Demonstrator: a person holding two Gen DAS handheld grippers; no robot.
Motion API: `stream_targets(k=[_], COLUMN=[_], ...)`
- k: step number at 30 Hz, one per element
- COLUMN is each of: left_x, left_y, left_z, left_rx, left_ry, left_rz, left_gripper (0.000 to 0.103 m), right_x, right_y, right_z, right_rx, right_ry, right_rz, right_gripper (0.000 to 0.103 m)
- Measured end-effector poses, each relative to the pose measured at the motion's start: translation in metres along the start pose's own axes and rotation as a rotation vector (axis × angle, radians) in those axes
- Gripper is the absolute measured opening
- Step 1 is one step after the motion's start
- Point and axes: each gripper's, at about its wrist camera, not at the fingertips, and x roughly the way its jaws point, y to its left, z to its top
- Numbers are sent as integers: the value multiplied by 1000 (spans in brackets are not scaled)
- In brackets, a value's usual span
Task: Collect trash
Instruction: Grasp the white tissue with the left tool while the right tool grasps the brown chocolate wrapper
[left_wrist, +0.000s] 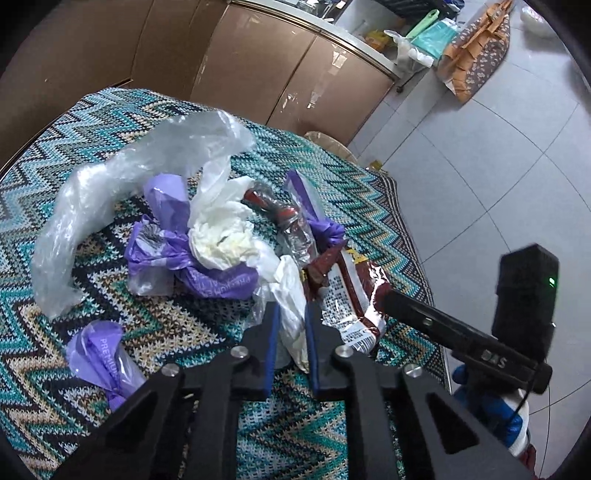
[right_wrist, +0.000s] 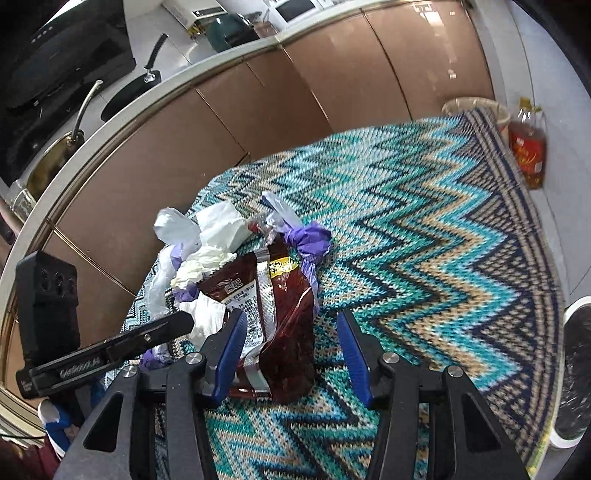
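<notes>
Lying heaped on the zigzag-knit cloth (left_wrist: 110, 206) over the bench, from the left: clear plastic bag (left_wrist: 110, 173), purple bags (left_wrist: 207, 266), crumpled white tissue (left_wrist: 221, 240), then dark red snack packet (left_wrist: 354, 295). The left gripper (left_wrist: 290, 314) has its jaws pinched narrowly on a white plastic sheet (left_wrist: 291, 295). The right gripper (right_wrist: 291, 332) stands wide open, straddling the packet (right_wrist: 280, 314), whose side touches the left pad.

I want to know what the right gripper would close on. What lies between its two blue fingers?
In the right wrist view, the dark red snack wrapper lies between the open right gripper fingers, nearer the left one; bare zigzag tablecloth fills the rest.
</notes>
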Motion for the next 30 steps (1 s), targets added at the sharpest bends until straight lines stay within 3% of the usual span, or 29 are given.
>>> stream_targets(k=[2,7,10,30], left_x=[1,-6,-14,-102], left_y=[-2,-7,-9,-38], left_z=[-1,-2,-3,-20], left_rx=[10,28,34,106], left_ry=[-1,-23,-41,-187], left_rz=[-2,-14,-24,-64], left_gripper=[8,6,6,5], right_x=[8,14,7,-86], right_y=[-2,-2,3,40], right_z=[0,-5,-7,-32], right_rx=[12,16,-2,-64], right_ry=[19,43,34,-149], right_rz=[12,27,19,-16], right_gripper=[43,17,12,11])
